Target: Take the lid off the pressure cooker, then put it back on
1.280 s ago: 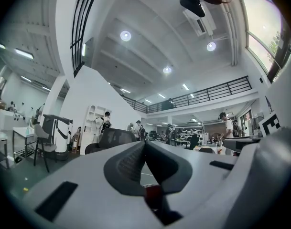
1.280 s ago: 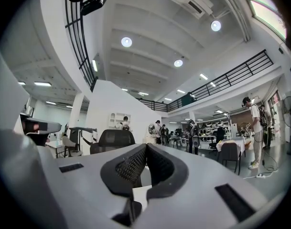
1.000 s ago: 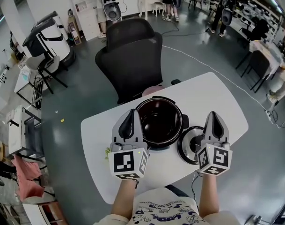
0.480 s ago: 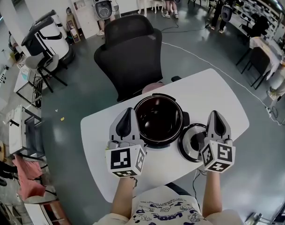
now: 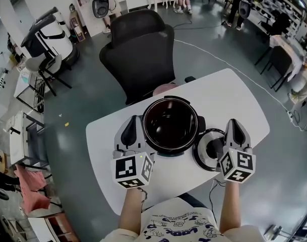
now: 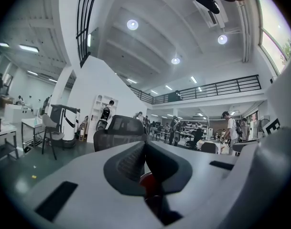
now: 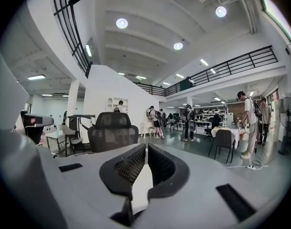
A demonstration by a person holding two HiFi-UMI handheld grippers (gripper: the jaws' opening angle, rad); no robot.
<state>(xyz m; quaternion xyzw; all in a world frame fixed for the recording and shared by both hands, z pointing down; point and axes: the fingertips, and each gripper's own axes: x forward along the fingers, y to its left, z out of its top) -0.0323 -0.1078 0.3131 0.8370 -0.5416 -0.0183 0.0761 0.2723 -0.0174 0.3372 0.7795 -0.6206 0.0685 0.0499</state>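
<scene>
Lid is off and lies flat on the surface, just right of the open pot. It's round, so no long axis; its dark centre handle sits left of and below your right tongs. Right hand is clearly nearer; left tongs are on the pot's far-left side. Left tongs are closed and empty. Right tongs show a thin slit, just starting to part, with nothing between.

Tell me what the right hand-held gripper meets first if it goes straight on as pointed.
Probably the bare white tabletop: the right hand-held gripper tilts slightly down over it. The round black lid lies left of that line. Depth is unclear.
</scene>
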